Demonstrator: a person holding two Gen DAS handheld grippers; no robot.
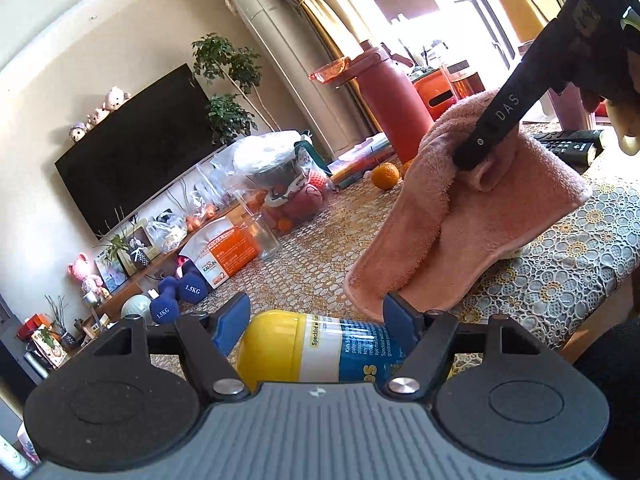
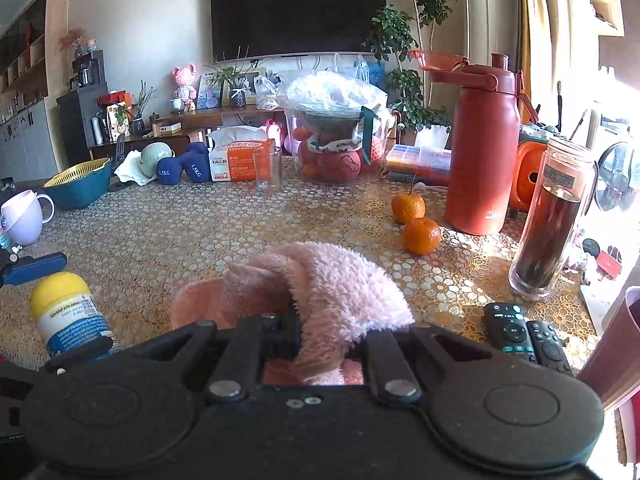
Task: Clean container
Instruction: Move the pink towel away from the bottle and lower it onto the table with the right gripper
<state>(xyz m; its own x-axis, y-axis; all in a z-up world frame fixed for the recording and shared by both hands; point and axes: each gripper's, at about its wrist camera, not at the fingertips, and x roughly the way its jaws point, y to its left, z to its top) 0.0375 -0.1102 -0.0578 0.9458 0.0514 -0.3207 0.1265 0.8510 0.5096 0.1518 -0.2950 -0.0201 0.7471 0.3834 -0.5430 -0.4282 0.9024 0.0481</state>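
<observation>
Sunlight falls from the window side across a desk (image 2: 168, 236) covered with a lace-patterned cloth, with a dark television (image 2: 298, 10) on the wall behind. The left tool (image 1: 316, 322) is pinching a small bottle (image 1: 320, 350) with a yellow cap and a blue and white label; its blue fingers (image 1: 232, 320) press against the bottle's two sides, and the bottle lies sideways between them, cap to the left in the left wrist view. What is inside the bottle cannot be told. The right tool (image 2: 320, 340) is clamped on a pink fluffy cloth (image 2: 332, 284), which bunches over its fingers and hangs down just beside the bottle in the left wrist view.

Farther back stands an empty clear glass (image 2: 268, 168). Near it a clear plastic bag (image 2: 336, 128) holds a dark bowl and red and orange fruit. A tall red flask (image 2: 482, 152) stands with its lid flipped up, and a glass tumbler (image 2: 550, 220) to its right is mostly full of dark liquid. Two oranges (image 2: 416, 222) sit touching in front of the flask. On the left edge are a pale mug (image 2: 24, 216) and a teal bowl with a yellow strainer (image 2: 80, 180) nested in it. Two remotes (image 2: 524, 338) lie side by side near the right tool
</observation>
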